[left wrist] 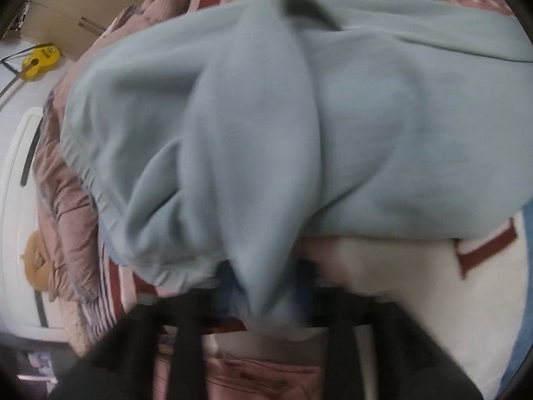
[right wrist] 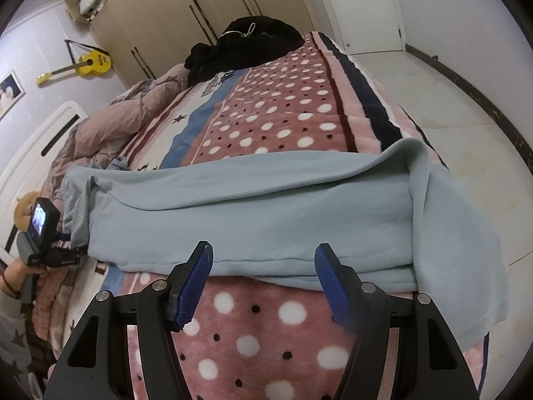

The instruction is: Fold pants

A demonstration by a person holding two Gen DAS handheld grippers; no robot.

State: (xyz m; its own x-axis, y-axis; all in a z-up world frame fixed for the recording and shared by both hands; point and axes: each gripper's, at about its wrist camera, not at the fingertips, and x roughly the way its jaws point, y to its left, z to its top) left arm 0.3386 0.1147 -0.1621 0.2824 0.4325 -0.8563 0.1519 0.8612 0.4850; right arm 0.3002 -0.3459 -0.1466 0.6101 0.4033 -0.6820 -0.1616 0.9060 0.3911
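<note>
The pants (right wrist: 253, 220), pale blue and soft, lie across a pink blanket (right wrist: 276, 113) with white dots that covers the bed. From the right wrist view they stretch from side to side, folded lengthwise so one layer rests on the other, with a long fold line running along the top. At the right end the cloth turns over and a loose flap hangs down past the edge of the bed toward the tiled floor (right wrist: 443, 100).

The right gripper (right wrist: 263, 276) sits just in front of the near hem of the pants. Its blue fingers (right wrist: 196, 283) are spread wide with nothing between them, and the fingertips come close to the hem without clearly touching it.

The left gripper (right wrist: 68, 253) is seen at the far left end of the pants, held by a hand (right wrist: 20, 273), its tip at the bunched cloth there. In the left wrist view the picture is blurred, and the pants (left wrist: 283, 126) fill most of it, with a fold of cloth hanging down between the dark fingers (left wrist: 186, 350). The cloth appears to be pinched there, but the blur hides the tips, so I cannot tell for sure.

A crumpled pink quilt (right wrist: 110, 120) lies beside the blanket, a black garment (right wrist: 246, 40) lies at the far end of the bed, and a yellow guitar (right wrist: 86, 63) hangs on the wall.
</note>
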